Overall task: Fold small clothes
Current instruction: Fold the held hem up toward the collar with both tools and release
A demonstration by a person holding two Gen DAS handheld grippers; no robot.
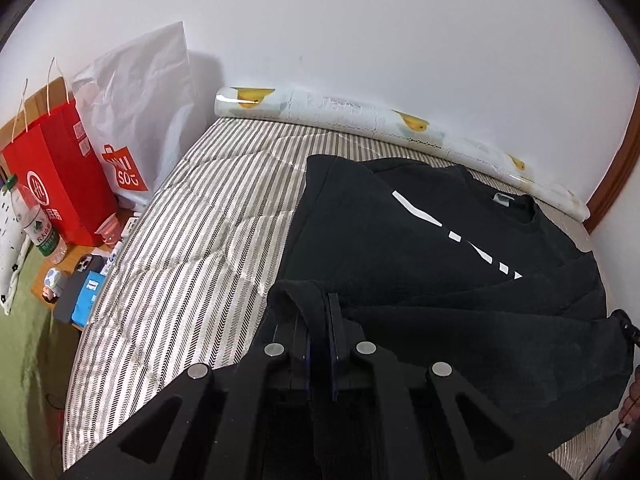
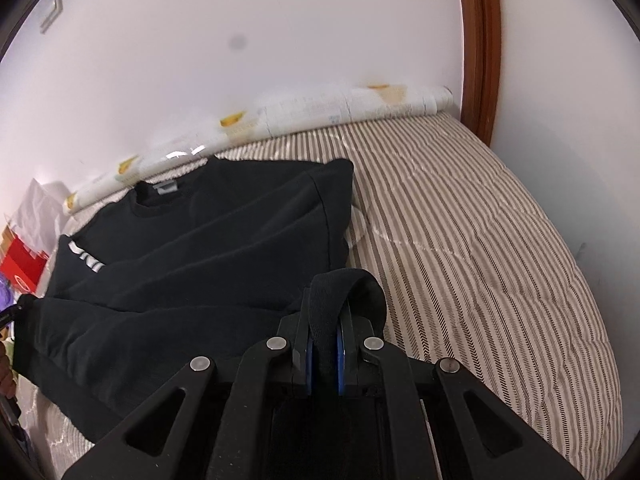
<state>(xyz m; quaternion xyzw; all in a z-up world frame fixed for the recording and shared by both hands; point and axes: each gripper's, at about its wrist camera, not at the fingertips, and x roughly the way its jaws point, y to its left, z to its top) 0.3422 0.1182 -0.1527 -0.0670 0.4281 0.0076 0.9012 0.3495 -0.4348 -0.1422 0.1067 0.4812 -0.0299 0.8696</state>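
A black sweatshirt (image 1: 400, 232) with white lettering lies on the striped mattress (image 1: 200, 232), collar toward the wall, sides folded in. My left gripper (image 1: 320, 308) is shut on the bottom hem at its left corner and holds it raised. My right gripper (image 2: 326, 312) is shut on the hem at the right corner of the sweatshirt (image 2: 208, 248), with a loop of fabric bulging above the pads. The lifted hem hangs between both grippers above the mattress (image 2: 480, 240).
A rolled patterned sheet (image 1: 360, 116) lies along the white wall. At the left, a red paper bag (image 1: 60, 176), a white shopping bag (image 1: 136, 108), a water bottle (image 1: 34, 220) and a phone (image 1: 76, 284) crowd a bedside table. A wooden door frame (image 2: 480, 40) stands at the right.
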